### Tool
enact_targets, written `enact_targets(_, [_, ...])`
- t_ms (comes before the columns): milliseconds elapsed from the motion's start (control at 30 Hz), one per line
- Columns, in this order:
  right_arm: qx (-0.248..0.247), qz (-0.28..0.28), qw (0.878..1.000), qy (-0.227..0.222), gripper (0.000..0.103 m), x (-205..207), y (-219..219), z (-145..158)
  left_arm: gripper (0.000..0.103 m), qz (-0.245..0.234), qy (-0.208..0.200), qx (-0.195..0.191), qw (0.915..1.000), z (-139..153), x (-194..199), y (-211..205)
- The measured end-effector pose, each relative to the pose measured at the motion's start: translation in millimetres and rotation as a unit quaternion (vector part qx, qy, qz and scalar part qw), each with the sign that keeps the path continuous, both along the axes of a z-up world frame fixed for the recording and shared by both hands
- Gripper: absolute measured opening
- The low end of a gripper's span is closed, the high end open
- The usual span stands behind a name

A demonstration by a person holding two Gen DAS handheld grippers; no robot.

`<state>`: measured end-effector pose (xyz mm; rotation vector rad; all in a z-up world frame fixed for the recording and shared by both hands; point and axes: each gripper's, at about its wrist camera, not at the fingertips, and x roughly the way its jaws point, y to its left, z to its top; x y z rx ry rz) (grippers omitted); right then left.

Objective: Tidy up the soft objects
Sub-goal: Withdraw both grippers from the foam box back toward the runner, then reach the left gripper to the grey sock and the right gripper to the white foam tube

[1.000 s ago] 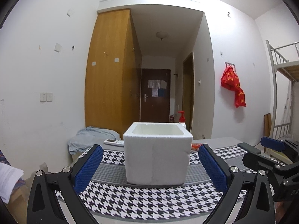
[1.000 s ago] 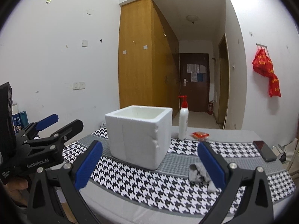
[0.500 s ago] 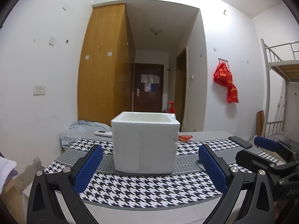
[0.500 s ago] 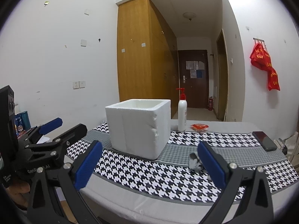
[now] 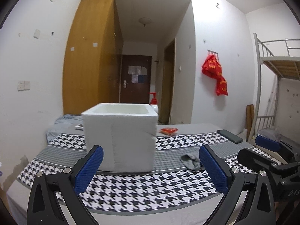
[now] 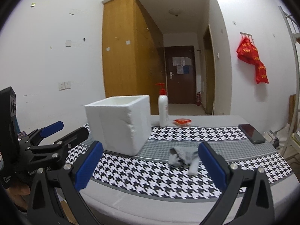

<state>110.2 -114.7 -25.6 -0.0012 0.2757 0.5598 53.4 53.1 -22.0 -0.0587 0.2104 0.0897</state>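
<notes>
A crumpled grey sock [image 6: 182, 156] lies on the houndstooth cloth [image 6: 142, 170] right of the foam box [image 6: 120, 125]. Both the left gripper [image 5: 150, 166] and right gripper [image 6: 150, 166] gape empty, now farther back from the box.

Counted on the table [image 6: 187, 209]: one white foam box [image 6: 120, 125], one crumpled grey sock [image 6: 184, 156], one pump bottle [image 6: 162, 108], one red packet [image 6: 182, 121], one dark phone [image 6: 251, 130], and one houndstooth cloth [image 6: 150, 176]. Two grippers are recorded: one left gripper [image 5: 151, 166] and one right gripper [image 6: 150, 166]. One red bag [image 6: 252, 61] is noted on the wall.
</notes>
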Motion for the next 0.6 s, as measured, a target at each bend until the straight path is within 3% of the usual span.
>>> enact_targets(600, [-0.008,-0.068,0.997,0.03,0.103,23,-36,-14,0.102,-0.068,0.037,0.016,0.9969,-13,39,-29])
